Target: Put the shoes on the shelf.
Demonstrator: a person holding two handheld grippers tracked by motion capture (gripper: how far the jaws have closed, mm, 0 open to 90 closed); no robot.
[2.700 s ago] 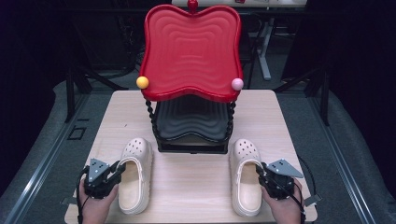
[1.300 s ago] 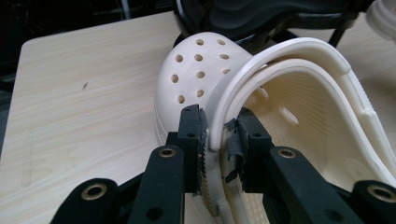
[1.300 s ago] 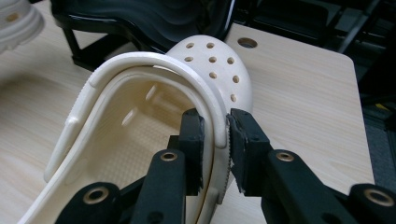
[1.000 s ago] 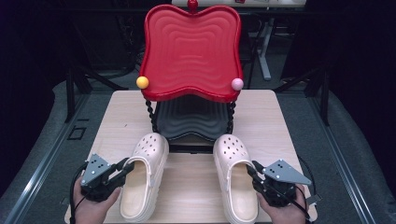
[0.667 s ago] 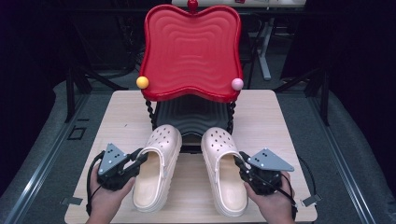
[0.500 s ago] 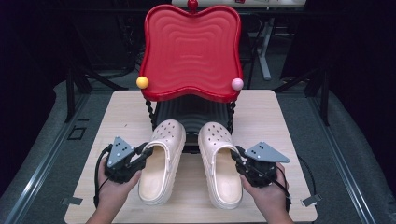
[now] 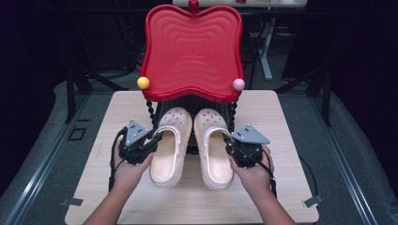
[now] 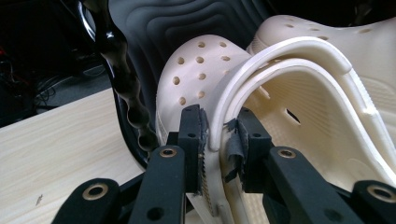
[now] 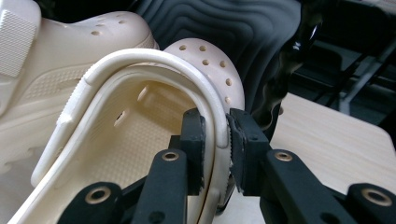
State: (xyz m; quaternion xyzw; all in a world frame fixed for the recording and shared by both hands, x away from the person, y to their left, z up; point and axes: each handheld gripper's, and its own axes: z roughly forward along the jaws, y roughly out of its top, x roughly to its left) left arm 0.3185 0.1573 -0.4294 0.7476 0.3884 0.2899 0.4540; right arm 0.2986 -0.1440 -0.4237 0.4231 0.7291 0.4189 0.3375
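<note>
On the wooden table (image 7: 281, 122), the left gripper (image 8: 219, 140) clamps the outer wall of the left clog (image 7: 171, 145) and the right gripper (image 9: 215, 140) the right clog (image 7: 213, 145), toes seemingly tucked onto the black lower shelf (image 8: 187, 18) beneath the red tray (image 7: 192, 47).

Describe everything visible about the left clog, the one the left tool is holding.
The left clog is cream, of a soft foam-like material, with round vent holes over its rounded toe and a textured footbed. It lies sole down on the wooden table, toe pushed under the red shelf onto the stand's black lower tier. The left tool is shut on its outer side wall, one pad inside and one outside. The other clog lies parallel beside it.
</note>
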